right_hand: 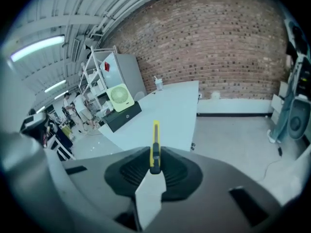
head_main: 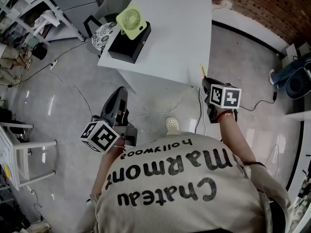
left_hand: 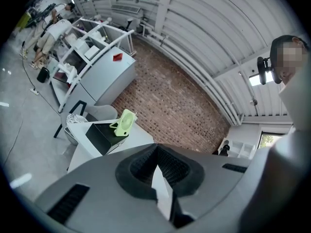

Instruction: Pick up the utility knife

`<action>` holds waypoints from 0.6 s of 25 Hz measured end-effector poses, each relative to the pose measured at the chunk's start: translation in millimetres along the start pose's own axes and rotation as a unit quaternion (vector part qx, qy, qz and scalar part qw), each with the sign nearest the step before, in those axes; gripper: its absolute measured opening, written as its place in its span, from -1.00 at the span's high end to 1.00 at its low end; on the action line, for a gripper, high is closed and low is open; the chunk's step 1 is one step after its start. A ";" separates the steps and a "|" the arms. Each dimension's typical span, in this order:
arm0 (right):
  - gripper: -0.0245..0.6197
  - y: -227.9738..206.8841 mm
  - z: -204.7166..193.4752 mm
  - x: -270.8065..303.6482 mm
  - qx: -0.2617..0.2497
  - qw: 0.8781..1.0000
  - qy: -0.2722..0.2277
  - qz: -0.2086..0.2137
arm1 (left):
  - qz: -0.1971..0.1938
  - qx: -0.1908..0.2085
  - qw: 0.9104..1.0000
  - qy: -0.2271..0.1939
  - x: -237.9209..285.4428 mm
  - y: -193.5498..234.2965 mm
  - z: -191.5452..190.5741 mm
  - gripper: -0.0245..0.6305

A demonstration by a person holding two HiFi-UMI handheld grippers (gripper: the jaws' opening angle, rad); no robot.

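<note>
A yellow utility knife (right_hand: 155,142) with a black slider is clamped between the pads of my right gripper (right_hand: 154,152), and its front end sticks out ahead of the jaws. In the head view the knife's yellow tip (head_main: 202,70) shows past my right gripper (head_main: 206,83), held in the air by the near edge of the white table (head_main: 170,33). My left gripper (head_main: 120,93) hangs over the floor left of the table. Its jaws meet with nothing between them in the left gripper view (left_hand: 156,152).
A green fan (head_main: 131,21) sits on a black box (head_main: 127,45) at the table's left corner. A grey chair (head_main: 104,33) stands beside it. Cables (head_main: 73,89) run across the floor. White shelving (head_main: 19,4) fills the far left, and a brick wall (right_hand: 209,47) stands behind the table.
</note>
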State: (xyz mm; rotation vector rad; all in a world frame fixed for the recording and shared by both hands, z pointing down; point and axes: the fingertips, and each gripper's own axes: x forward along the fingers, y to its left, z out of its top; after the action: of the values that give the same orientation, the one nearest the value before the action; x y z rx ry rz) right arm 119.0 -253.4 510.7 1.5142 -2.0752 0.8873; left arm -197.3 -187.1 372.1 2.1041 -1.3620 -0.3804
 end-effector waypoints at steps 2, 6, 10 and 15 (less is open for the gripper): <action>0.71 10.9 -6.5 -9.6 0.036 0.999 -0.006 0.019 | -0.002 0.001 1.000 -0.003 -11.4 -2.6 -0.2 0.93; 0.71 32.6 -13.1 -28.2 0.052 0.998 -0.016 0.038 | -0.011 0.002 1.000 -0.007 -27.6 -11.9 -0.1 0.93; 0.71 55.2 -24.9 -44.9 0.051 0.997 -0.027 0.050 | -0.026 0.003 1.000 -0.010 -45.4 -20.5 -5.5 0.93; 0.71 82.6 -36.8 -61.3 0.063 0.995 -0.045 0.067 | -0.033 0.011 0.999 -0.006 -70.5 -28.5 -10.6 0.93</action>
State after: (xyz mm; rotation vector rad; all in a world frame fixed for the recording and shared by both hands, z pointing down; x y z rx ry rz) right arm 58.9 -169.0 475.7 1.5185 -2.2457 1.0354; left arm -201.5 -111.9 357.1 2.1729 -1.3114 -0.4059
